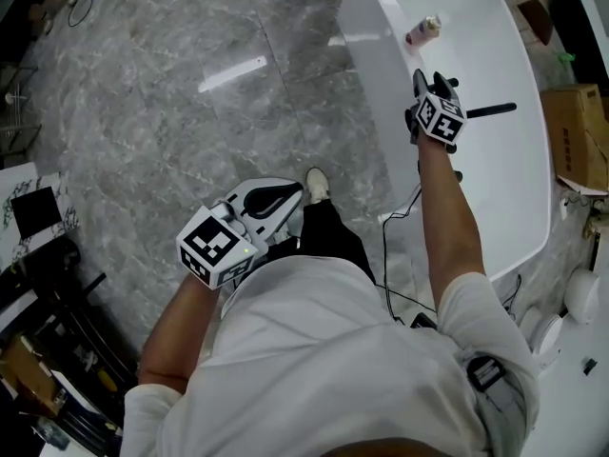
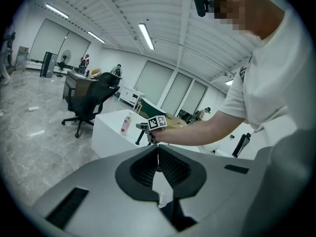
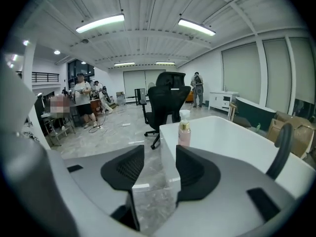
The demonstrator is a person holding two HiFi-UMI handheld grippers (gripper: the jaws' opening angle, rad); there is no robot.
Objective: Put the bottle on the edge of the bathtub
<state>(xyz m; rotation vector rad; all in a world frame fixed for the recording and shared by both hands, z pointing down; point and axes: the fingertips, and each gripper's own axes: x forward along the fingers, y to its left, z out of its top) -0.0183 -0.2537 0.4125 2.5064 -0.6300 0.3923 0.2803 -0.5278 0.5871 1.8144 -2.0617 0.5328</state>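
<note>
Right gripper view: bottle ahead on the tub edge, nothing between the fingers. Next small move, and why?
Probably draw the right gripper straight back toward the body. The bottle stands upright on the bathtub edge, ahead of the open fingers and not touching them, so the placing looks done. The left gripper is shut and empty.

A white bathtub (image 1: pixel 504 198) with a broad, glossy, flat top stands on the grey marbled floor (image 1: pixel 143 112). A small pink bottle (image 1: pixel 423 30) with a pale cap stands upright on that top, close to the long edge facing the open floor. Farther along, a black rod (image 1: pixel 491 110) reaches over the white surface; whether it touches I can't tell
</note>
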